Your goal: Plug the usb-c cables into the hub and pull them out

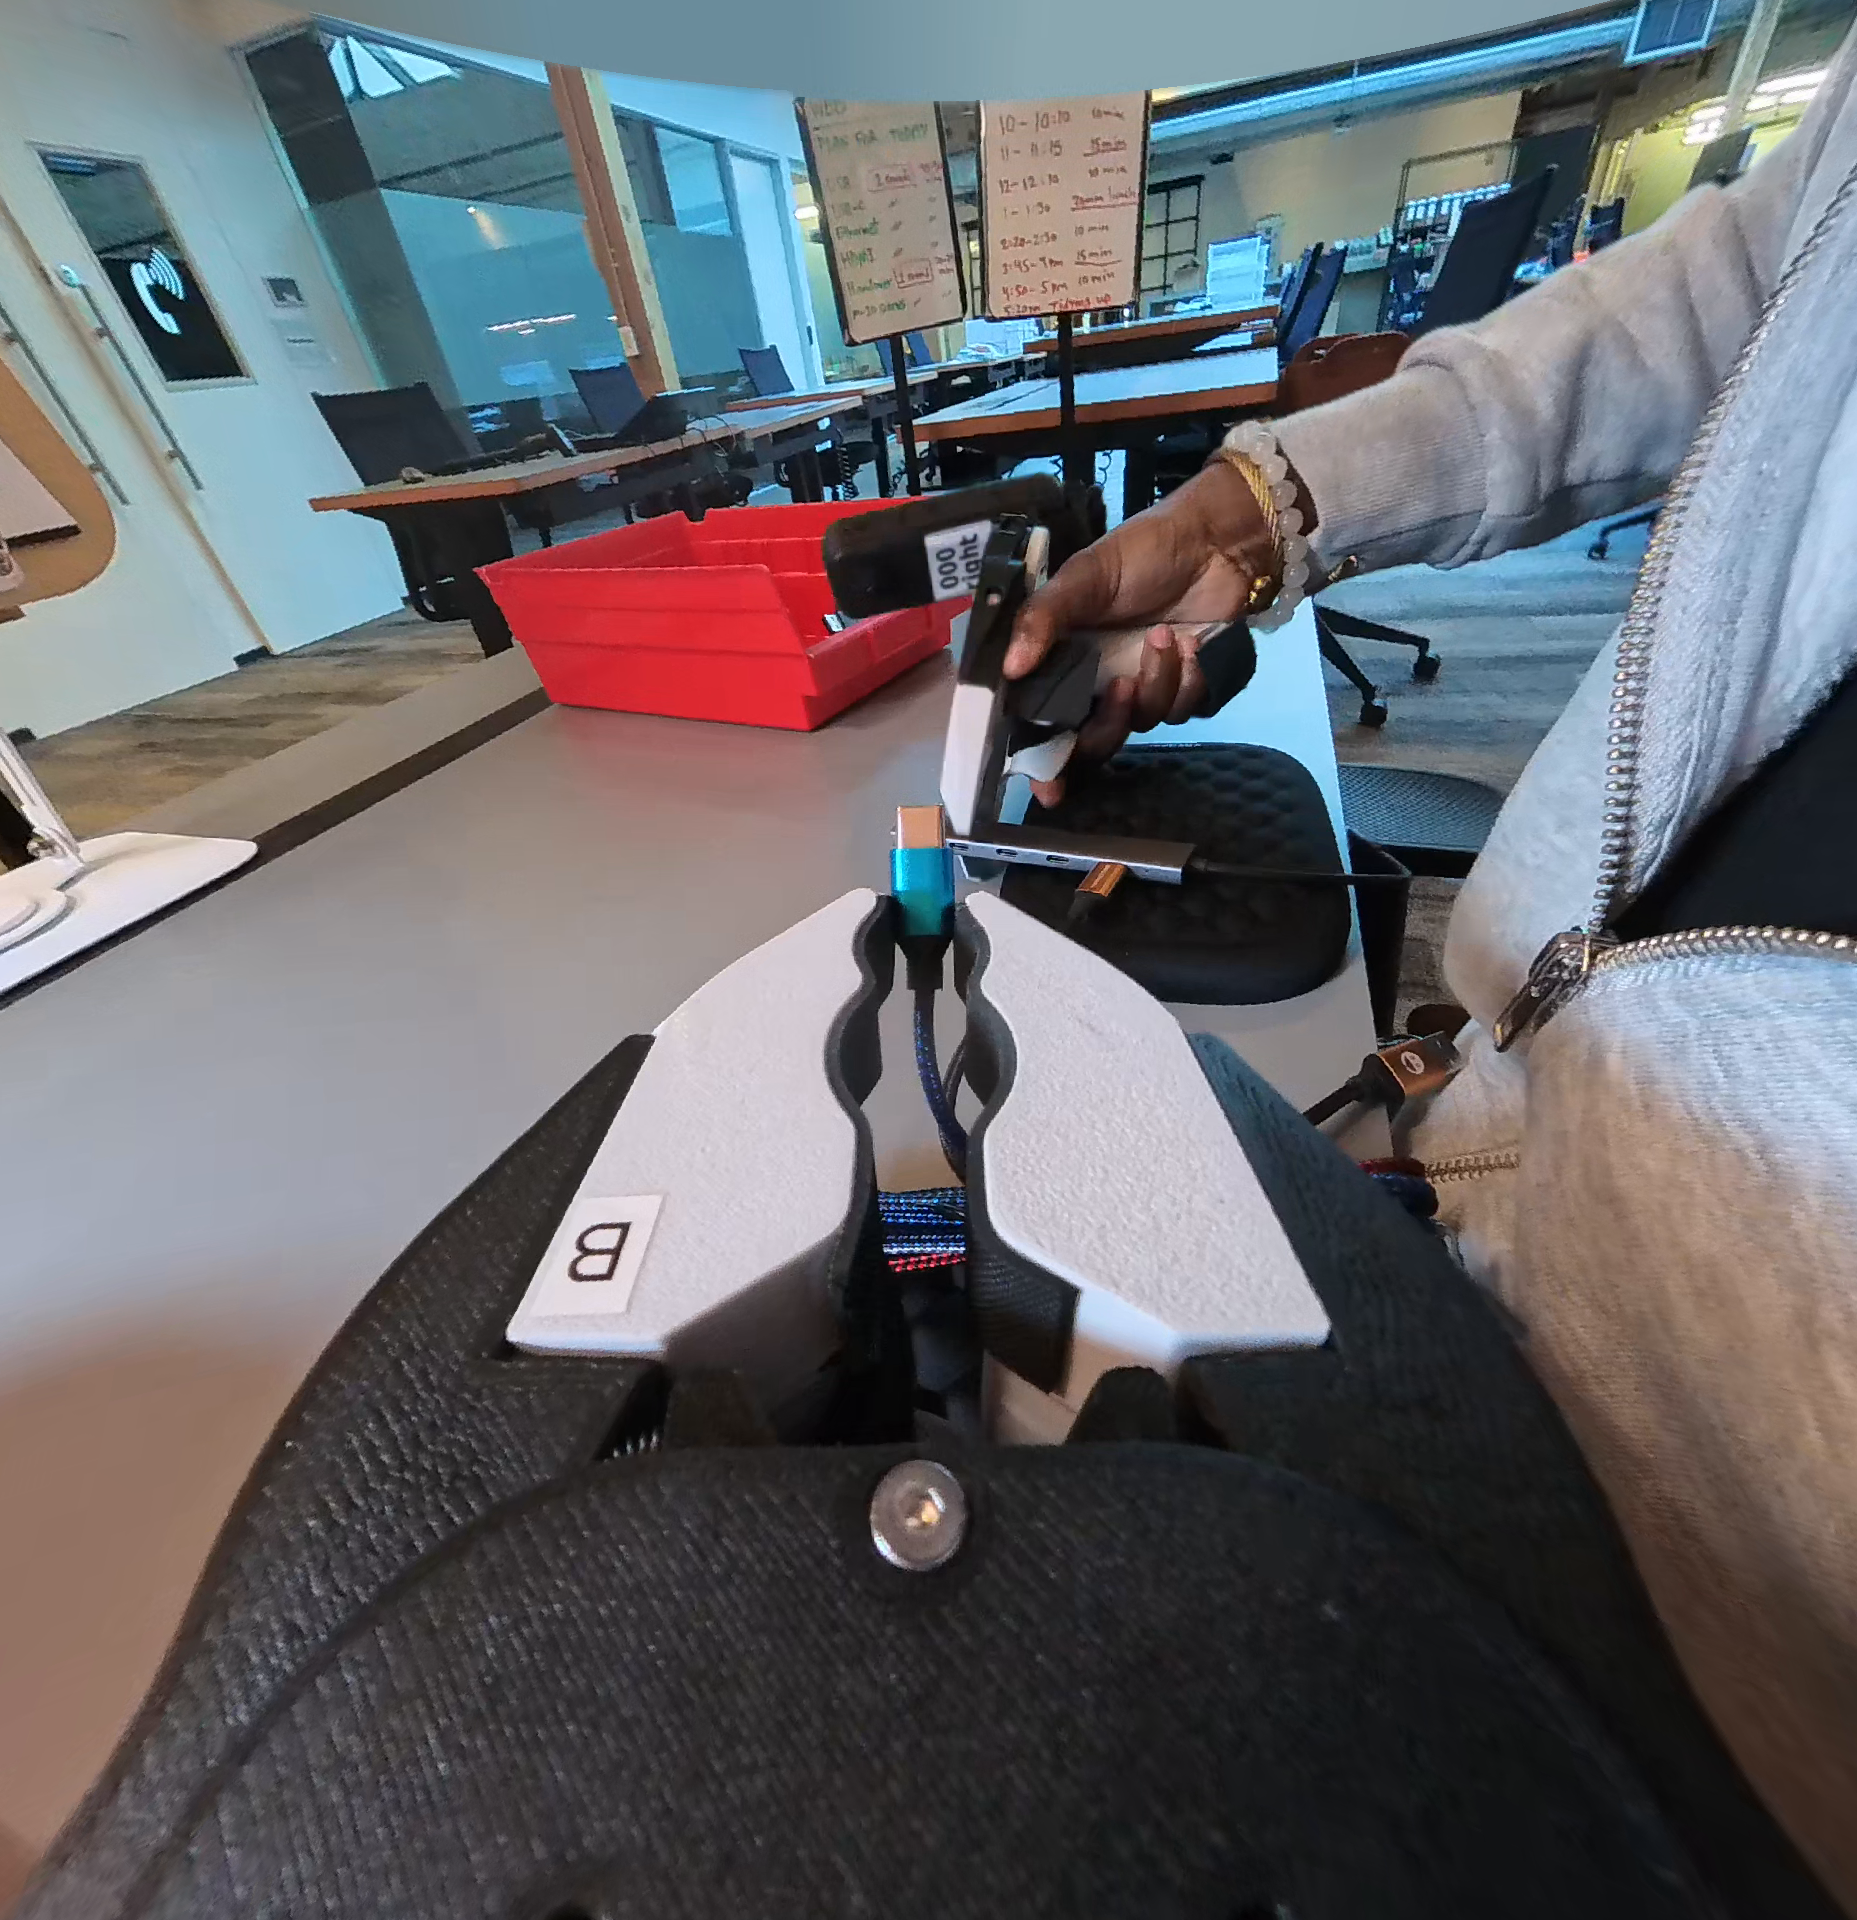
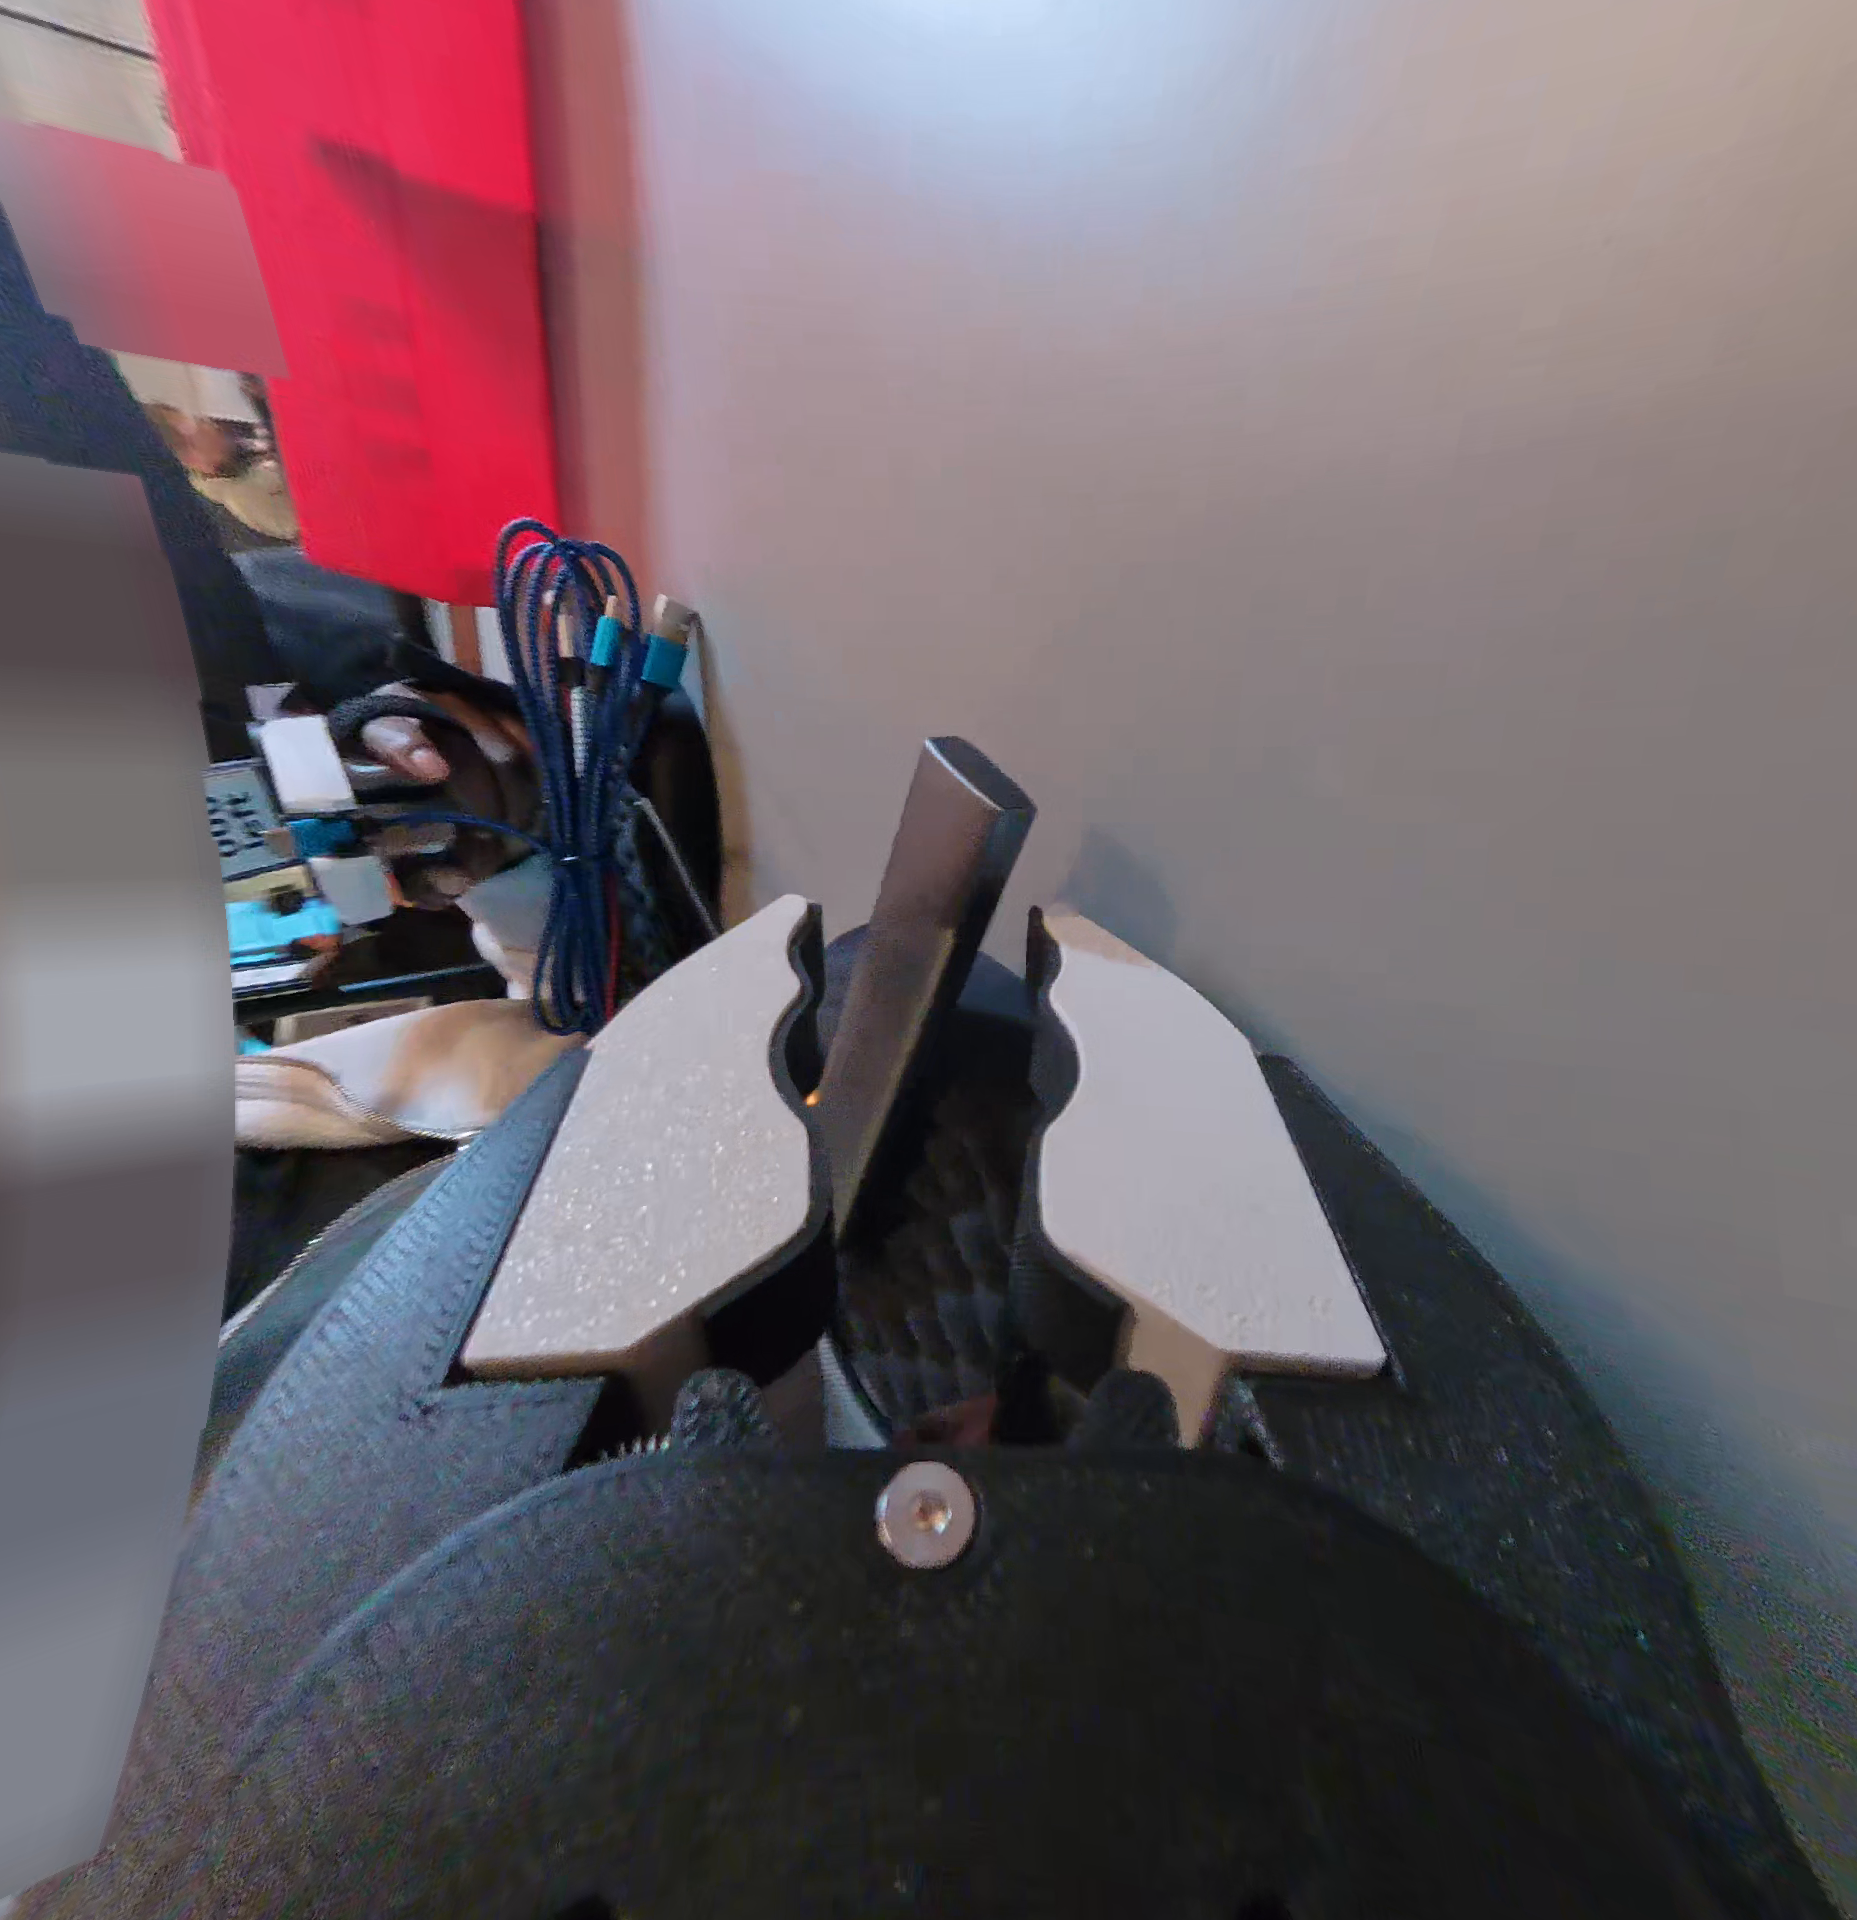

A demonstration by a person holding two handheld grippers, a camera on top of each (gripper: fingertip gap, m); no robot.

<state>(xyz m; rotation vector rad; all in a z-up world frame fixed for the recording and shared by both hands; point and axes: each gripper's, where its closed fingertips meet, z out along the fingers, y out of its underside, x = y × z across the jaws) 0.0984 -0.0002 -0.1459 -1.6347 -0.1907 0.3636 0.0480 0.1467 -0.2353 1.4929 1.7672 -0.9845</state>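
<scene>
My left gripper (image 1: 922, 914) is shut on the teal plug of a blue braided usb-c cable (image 1: 922, 883). The plug's metal tip points at the near end of the grey hub (image 1: 1069, 847), just short of it. The hub lies over a black mat (image 1: 1215, 935), with a copper plug (image 1: 1095, 883) in its side. My right gripper (image 1: 991, 810) points down at the hub's near end. In the right wrist view its jaws (image 2: 924, 935) stand apart on either side of the hub (image 2: 934, 831), with a gap on the right side. The rest of the blue cable hangs bundled (image 2: 571, 779).
A red bin (image 1: 695, 634) stands on the grey table (image 1: 488, 987) behind the hub. A white stand base (image 1: 72, 894) is at the far left. A person in a grey zip jacket (image 1: 1682, 1143) fills the right side, with a loose copper plug (image 1: 1412, 1070) beside it. Some 20 centimetres of space lies between my two pairs of fingers.
</scene>
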